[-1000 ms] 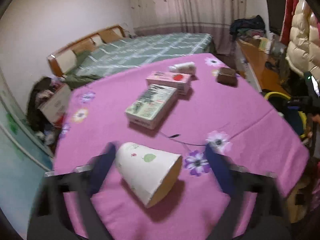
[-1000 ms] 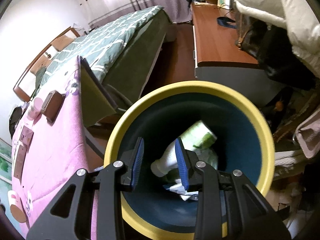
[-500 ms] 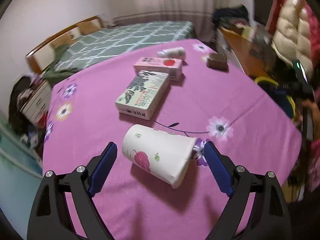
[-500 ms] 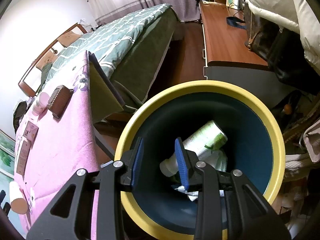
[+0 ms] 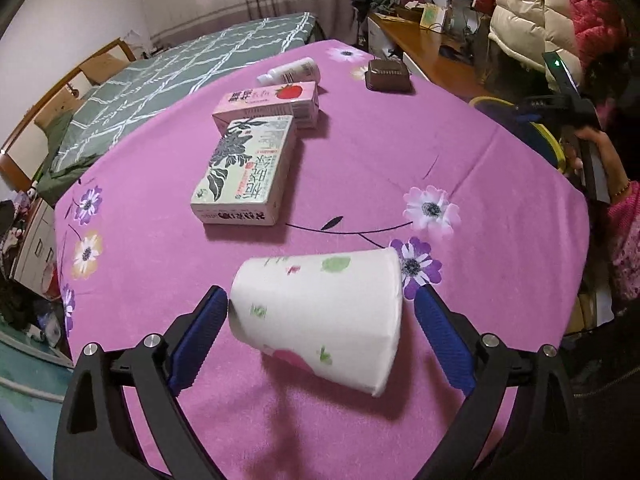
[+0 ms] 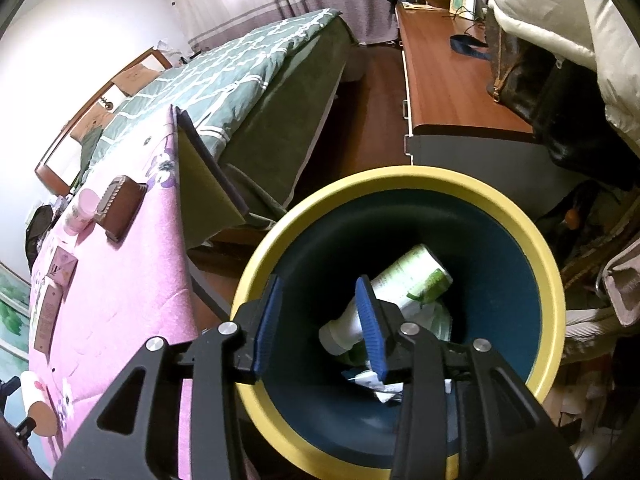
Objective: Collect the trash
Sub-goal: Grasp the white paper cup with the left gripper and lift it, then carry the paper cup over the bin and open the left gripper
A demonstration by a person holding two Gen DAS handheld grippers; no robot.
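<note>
On the pink surface I count one paper cup lying on its side, and beyond the cup two cartons: one green-printed, one pink. Past the cartons sit one small white bottle and one brown case. Beside the surface stands one yellow-rimmed bin, and in the bin lie one green-and-white bottle plus some crumpled scraps too jumbled to count.

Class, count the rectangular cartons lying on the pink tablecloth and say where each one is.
2. The green-and-white carton lies mid-table, beyond the paper cup; the pink strawberry carton lies just behind it, touching or nearly so. None seems hidden.
</note>
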